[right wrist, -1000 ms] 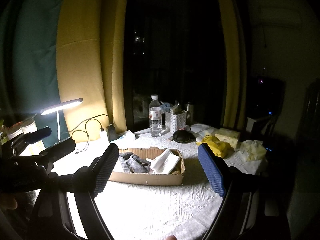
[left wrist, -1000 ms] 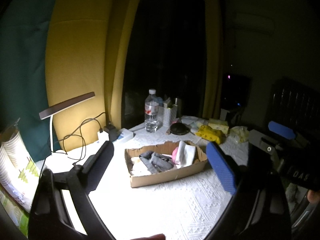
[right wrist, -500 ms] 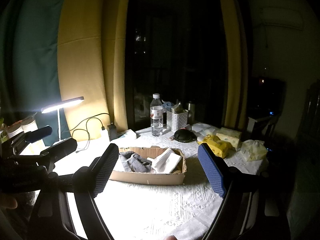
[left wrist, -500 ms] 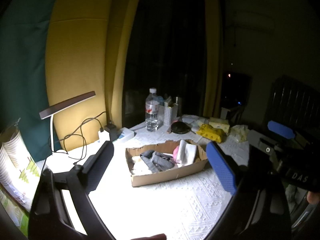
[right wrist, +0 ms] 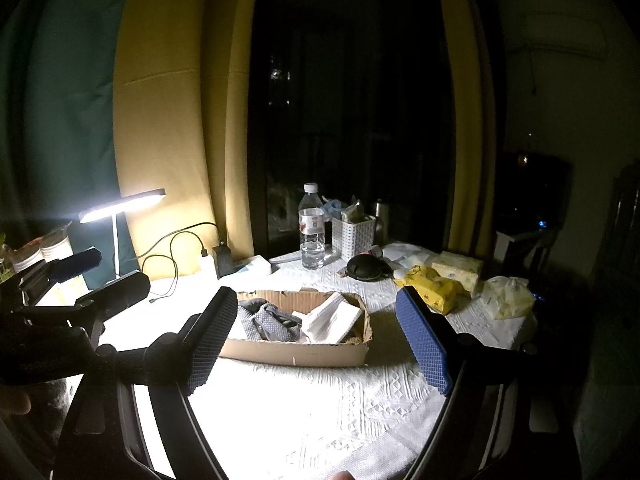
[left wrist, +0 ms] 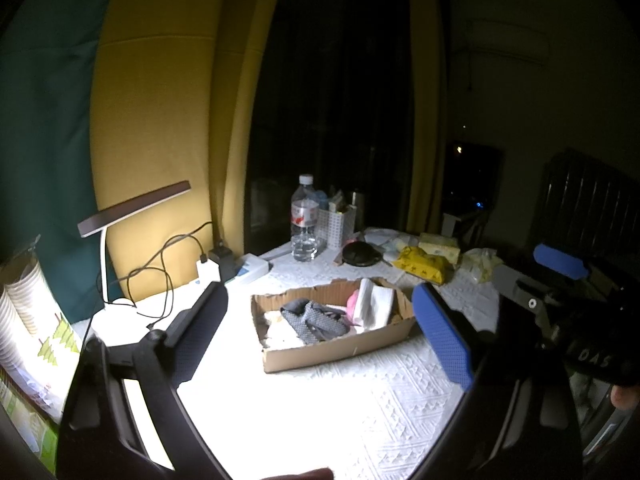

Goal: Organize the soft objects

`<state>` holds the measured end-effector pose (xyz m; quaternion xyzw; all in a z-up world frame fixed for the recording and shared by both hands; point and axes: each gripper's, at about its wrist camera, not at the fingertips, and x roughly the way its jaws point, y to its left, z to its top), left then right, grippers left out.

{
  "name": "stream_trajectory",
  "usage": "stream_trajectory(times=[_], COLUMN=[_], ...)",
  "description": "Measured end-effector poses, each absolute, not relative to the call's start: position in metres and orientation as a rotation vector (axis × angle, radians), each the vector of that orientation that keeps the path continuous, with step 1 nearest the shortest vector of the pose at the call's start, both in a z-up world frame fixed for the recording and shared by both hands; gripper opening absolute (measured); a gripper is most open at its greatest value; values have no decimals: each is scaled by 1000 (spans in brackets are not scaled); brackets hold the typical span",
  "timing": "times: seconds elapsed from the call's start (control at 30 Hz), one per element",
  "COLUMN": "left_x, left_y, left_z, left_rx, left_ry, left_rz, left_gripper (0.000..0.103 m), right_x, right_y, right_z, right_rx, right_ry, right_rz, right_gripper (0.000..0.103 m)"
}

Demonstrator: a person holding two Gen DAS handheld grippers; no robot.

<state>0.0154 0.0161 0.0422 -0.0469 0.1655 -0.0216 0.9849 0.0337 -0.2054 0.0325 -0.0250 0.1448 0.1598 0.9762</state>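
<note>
dark room, yellow curtain (right wrist: 160, 128) and dark window far behind both sets of jaws. white textured tablecloth (left wrist: 340, 400) covers the table, blown out by lamp glare below and between the jaws.

left gripper (left wrist: 320, 340) jaws wide apart, holding nothing, raised above the cloth. right gripper (right wrist: 316, 344) likewise spread wide and empty. each gripper shows at the edge of the other's view, well apart.

cardboard box (left wrist: 340, 350) sits on the cloth straight ahead, framed between the fingers in both views, not touching them. nothing stands between jaws and box. inside it: grey knit cloth (left wrist: 314, 320) toward the left finger's side, white folded cloth (left wrist: 374, 304) toward the right finger's side, a pink item (left wrist: 352, 304) between them in the left wrist view, pale fabric (left wrist: 280, 334) under the grey one.

beyond the box: desk lamp (right wrist: 120, 208) lit, far outside the left finger, with black cables (right wrist: 176, 256) and a charger (right wrist: 222, 258) beside it. water bottle (right wrist: 312, 228) and white basket (right wrist: 354, 236) behind the box, dark round object (right wrist: 366, 268) just in front of the basket. yellow packet (right wrist: 434, 288) behind the right finger's tip, tissue pack (right wrist: 460, 268) and crumpled pale bag (right wrist: 506, 296) past it.

paper cups (left wrist: 20, 304) stacked far outside the left finger in the left wrist view.
</note>
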Motion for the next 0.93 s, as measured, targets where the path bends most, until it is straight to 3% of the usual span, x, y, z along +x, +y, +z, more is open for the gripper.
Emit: stream_trajectory(times=[0.93], left_x=[20], left_y=[18], left_z=[38], left_rx=[-94], left_ry=[348], left_rz=[-43], left_gripper=[95], right_x=[36], right_y=[-205], right_z=[23], right_rx=[-49], right_ry=[308], right_rz=[327], right_gripper=[84])
